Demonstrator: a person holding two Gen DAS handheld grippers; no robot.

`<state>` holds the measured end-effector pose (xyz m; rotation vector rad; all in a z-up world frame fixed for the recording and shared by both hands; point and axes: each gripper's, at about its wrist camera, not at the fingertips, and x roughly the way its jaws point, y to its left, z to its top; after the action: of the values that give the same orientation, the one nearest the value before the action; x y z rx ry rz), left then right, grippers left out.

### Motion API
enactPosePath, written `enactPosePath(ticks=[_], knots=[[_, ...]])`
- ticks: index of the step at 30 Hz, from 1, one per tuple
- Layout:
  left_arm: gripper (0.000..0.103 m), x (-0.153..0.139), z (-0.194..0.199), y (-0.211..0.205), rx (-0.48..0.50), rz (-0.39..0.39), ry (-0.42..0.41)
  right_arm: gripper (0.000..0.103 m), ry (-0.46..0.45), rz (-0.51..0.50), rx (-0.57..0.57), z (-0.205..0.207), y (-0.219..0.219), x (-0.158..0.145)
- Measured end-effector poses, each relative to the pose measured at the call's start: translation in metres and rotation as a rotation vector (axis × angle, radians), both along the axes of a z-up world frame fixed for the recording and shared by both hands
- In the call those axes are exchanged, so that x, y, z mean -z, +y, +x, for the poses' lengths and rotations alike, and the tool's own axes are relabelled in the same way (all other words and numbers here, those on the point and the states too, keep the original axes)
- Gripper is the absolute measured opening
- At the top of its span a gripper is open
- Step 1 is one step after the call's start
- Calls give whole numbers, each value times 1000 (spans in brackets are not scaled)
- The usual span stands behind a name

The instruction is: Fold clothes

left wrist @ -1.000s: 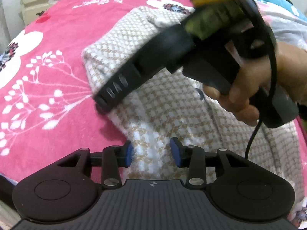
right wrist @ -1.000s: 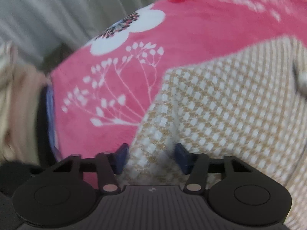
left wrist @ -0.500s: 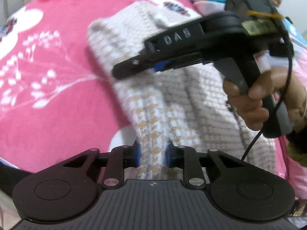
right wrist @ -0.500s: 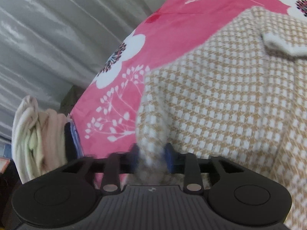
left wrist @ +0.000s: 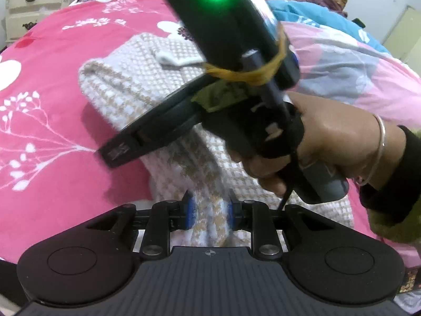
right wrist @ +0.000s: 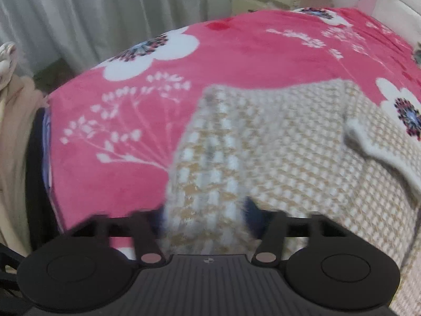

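Your left tongs (left wrist: 209,210) have a bunched edge of the beige-and-white houndstooth knit garment (left wrist: 158,79) between the blue pads; they stand narrow, cloth touching both pads, and the jaws are opening. Your right tongs (right wrist: 205,218) straddle a raised ridge of the same knit; the jaws are closing on it, cloth filling the gap, the view there blurred. The garment lies on the bed, on a pink blanket (right wrist: 236,52) printed with white flowers, its white collar (right wrist: 381,152) lying flat further up. In the left view your right hand (left wrist: 334,142), with a bangle at the wrist, grips its black handle above the knit, green light lit on top. A cream dresser (left wrist: 39,2) stands beyond the bed. Pale curtain (right wrist: 105,13) behind.
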<state>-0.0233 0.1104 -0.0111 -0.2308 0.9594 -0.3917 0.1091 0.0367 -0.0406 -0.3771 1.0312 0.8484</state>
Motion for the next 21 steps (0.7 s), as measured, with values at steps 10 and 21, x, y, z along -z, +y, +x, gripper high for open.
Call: enactPosePath(ticks=[10,21], knots=[[59,15,-3,-7,41,117,123,30,259,227,183,38,-60,18],[49,36,0,-15,10,190,247,30,306,189,240,38,-48,25]])
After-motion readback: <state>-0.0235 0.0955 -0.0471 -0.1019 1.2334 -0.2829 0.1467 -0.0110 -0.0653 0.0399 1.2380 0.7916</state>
